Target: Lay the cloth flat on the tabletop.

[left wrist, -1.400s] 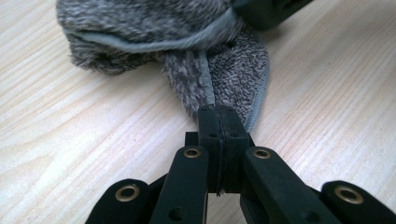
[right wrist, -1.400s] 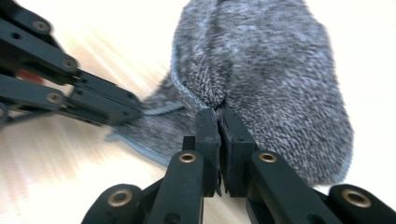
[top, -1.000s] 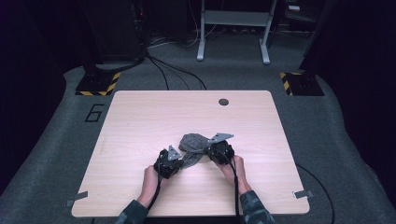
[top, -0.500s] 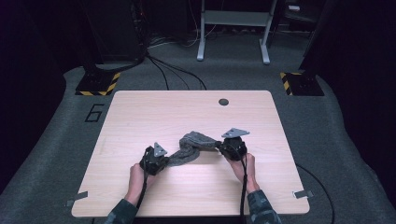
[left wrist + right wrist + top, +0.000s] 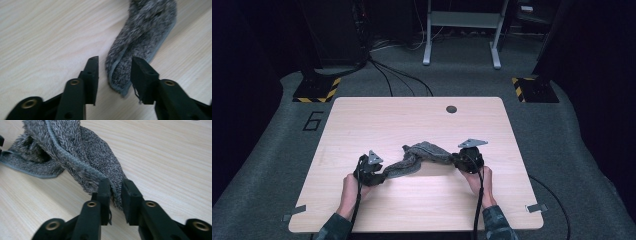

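A grey fuzzy cloth (image 5: 422, 157) lies stretched in a twisted strip across the near half of the wooden table (image 5: 412, 120). My left gripper (image 5: 384, 175) is at its left end and my right gripper (image 5: 454, 159) at its right end. In the left gripper view the jaws (image 5: 115, 62) stand apart around the cloth's end (image 5: 147, 27), which lies loose on the wood. In the right gripper view a corner of the cloth (image 5: 75, 152) sits in the narrow gap of the gripper (image 5: 116, 185). Both pairs of jaws have just been opening.
A small round hole (image 5: 451, 108) is near the table's far edge. Grey tape tabs (image 5: 292, 216) (image 5: 537, 207) mark the near corners. Cables, yellow-black floor plates (image 5: 317, 90) and a metal stand (image 5: 462, 30) lie beyond the table.
The hands moved apart, left one leftward and right one rightward, drawing the bunched cloth out into a long strip. Both grippers' jaws have parted from the cloth's ends.
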{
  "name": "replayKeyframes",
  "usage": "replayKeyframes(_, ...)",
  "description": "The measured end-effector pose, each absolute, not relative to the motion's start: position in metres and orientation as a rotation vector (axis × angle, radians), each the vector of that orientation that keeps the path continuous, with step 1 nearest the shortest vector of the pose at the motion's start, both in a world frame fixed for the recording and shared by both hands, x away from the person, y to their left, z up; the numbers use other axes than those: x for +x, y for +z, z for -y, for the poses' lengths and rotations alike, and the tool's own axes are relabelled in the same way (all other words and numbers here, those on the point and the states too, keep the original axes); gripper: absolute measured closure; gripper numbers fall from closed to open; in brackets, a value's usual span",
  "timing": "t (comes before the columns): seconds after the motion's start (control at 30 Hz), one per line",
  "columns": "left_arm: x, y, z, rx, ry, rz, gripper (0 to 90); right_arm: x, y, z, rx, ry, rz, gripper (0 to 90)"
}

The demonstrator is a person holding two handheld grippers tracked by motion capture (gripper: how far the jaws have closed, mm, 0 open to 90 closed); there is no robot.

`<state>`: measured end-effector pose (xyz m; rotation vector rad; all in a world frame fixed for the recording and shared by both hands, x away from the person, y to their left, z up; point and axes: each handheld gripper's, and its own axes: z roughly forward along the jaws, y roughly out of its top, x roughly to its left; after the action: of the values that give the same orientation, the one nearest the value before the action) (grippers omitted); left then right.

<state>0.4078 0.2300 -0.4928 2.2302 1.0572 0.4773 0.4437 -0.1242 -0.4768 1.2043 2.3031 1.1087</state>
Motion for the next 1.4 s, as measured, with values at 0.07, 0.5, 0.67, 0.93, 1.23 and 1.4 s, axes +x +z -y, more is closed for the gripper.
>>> replayKeyframes(0.07,0.410,-0.487,-0.228,2.235,0.475,-1.049,47.2,0.442,-0.476,0.125,1.210,1.111,-2.300,66.1)
replayKeyframes(0.5,0.430,-0.501,-0.199,2.322,0.421,-0.998,57.4,0.446,-0.487,0.108,1.129,1.021,-2.427,68.3)
replayKeyframes(0.67,0.428,-0.505,-0.200,2.327,0.457,-1.002,77.0,0.447,-0.503,0.106,1.173,0.958,-2.432,84.6)
replayKeyframes(0.93,0.423,-0.504,-0.204,2.332,0.489,-0.985,84.8,0.448,-0.505,0.117,1.220,0.903,-2.394,90.0)
replayKeyframes(1.23,0.418,-0.504,-0.214,2.246,0.423,-1.071,40.6,0.435,-0.466,0.108,1.087,1.136,-2.363,55.0)
replayKeyframes(1.4,0.415,-0.507,-0.221,2.231,0.408,-1.129,39.1,0.427,-0.458,0.067,0.912,1.098,-2.415,50.8)
